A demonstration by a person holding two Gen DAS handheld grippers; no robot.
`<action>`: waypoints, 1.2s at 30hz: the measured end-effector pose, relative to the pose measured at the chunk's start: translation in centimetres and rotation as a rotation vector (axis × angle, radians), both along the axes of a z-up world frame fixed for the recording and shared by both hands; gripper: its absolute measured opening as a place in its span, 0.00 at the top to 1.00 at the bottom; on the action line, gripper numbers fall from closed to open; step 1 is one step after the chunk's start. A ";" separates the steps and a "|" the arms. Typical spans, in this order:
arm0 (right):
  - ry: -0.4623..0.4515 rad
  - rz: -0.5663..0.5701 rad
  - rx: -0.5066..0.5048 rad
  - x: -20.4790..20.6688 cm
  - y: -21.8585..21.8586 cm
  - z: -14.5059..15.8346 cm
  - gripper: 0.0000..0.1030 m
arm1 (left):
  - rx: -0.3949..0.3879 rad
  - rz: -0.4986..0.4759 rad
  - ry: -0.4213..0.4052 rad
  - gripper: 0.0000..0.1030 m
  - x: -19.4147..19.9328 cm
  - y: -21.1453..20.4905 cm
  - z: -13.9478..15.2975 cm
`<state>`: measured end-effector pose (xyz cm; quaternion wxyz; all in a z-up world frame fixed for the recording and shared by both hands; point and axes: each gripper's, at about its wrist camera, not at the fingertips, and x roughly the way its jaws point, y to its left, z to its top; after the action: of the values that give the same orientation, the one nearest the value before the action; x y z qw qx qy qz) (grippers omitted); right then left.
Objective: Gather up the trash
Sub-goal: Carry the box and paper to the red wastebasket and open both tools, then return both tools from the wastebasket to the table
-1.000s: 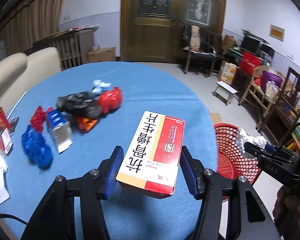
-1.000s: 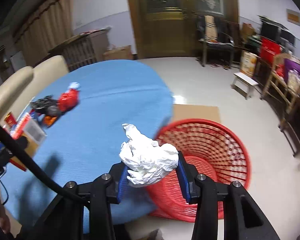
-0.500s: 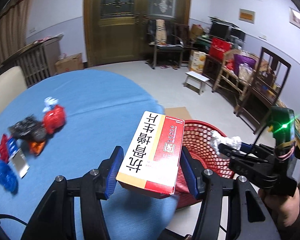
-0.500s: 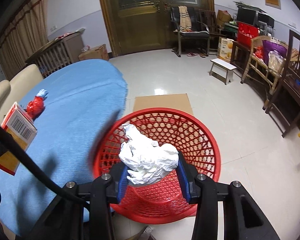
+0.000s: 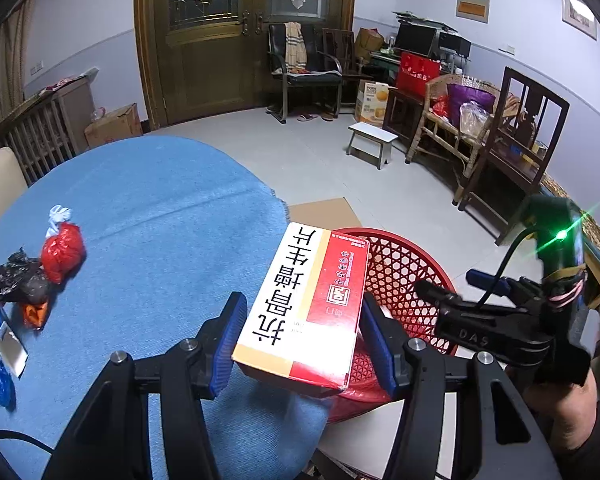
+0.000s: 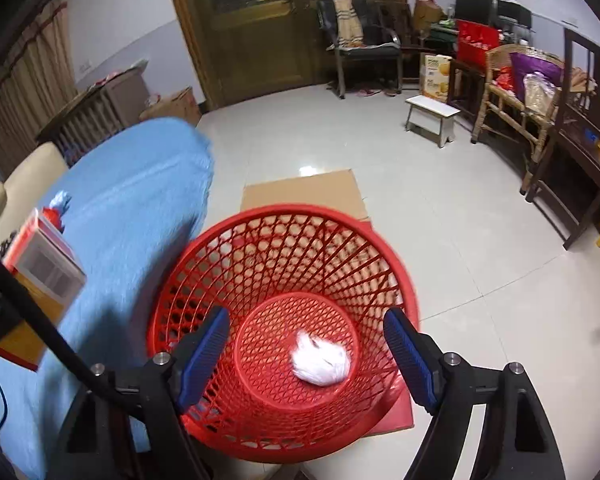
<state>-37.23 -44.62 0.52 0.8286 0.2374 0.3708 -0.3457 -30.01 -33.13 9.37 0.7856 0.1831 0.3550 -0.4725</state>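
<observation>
Paper wad [image 6: 321,363] (in basket [image 6: 284,216]) below right gripper [image 6: 306,344]

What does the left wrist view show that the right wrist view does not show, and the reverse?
Left wrist only: red bag and black bag on the blue table.

Right wrist only: white paper wad at the basket bottom, between the opening, empty jaws of the right gripper.

Both: red basket, and the box clamped in the left gripper.

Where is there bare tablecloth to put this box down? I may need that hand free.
Bare: the wide blue tablecloth between the red bag and the table edge by the basket. Crowded: the left edge, around the black bag and blue wrappers.
</observation>
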 end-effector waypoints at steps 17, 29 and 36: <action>-0.099 -0.129 -0.020 -4.7 -2.5 2.2 0.20 | 0.031 -0.043 0.061 0.27 -0.5 -5.2 -1.4; -0.086 -0.095 -0.013 -3.2 -1.5 1.8 0.20 | -0.058 0.138 0.068 0.27 4.5 2.5 0.7; -0.069 0.009 -0.017 0.6 1.1 1.9 0.20 | -0.091 0.292 0.071 0.27 7.2 8.8 0.7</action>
<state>-36.66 -43.55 2.41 0.8443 0.2405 0.3402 -0.3369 -22.79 -24.31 10.03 0.8405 0.0767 0.3836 -0.3748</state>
